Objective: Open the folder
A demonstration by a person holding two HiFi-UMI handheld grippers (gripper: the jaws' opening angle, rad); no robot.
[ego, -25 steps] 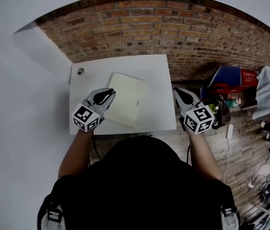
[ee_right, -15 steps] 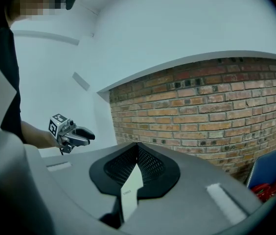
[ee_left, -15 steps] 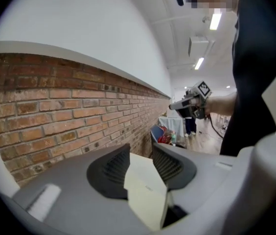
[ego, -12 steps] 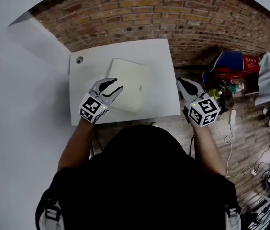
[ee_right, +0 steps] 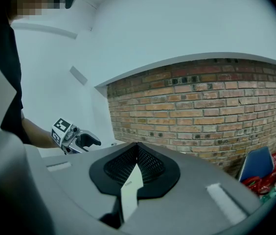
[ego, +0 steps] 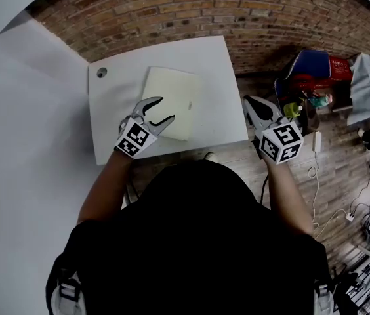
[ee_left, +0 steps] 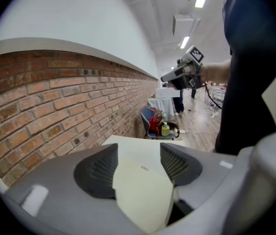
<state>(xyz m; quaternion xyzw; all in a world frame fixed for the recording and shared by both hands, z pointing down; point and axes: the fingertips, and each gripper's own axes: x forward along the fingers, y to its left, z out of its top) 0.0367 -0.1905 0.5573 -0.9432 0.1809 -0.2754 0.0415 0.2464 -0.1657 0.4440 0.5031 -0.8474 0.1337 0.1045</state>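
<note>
a: what shows in the head view?
b: a white table point(ego: 218, 71) next to a brick wall point(ego: 250, 18). the pale yellow folder point(ego: 175, 100) lies flat and shut on the table, near the middle.
a: where are the two tools?
b: the left gripper point(ego: 167, 108) is over the near left side of the folder, with its jaws apart. the right gripper point(ego: 248, 100) hangs past the table's right edge, away from the folder.
a: what about the left gripper view?
b: its jaws have just been opening and now stand fairly wide. the folder shows in the gap between them, but the pads point(ee_left: 99, 169) do not press on it. far off is a blue chair point(ee_left: 147, 119), and a green bottle point(ee_left: 165, 129) is near it.
a: and the right gripper view?
b: its jaws are pushed together at the tips and it holds nothing. past them you can see the left gripper, with the brick wall behind.
</note>
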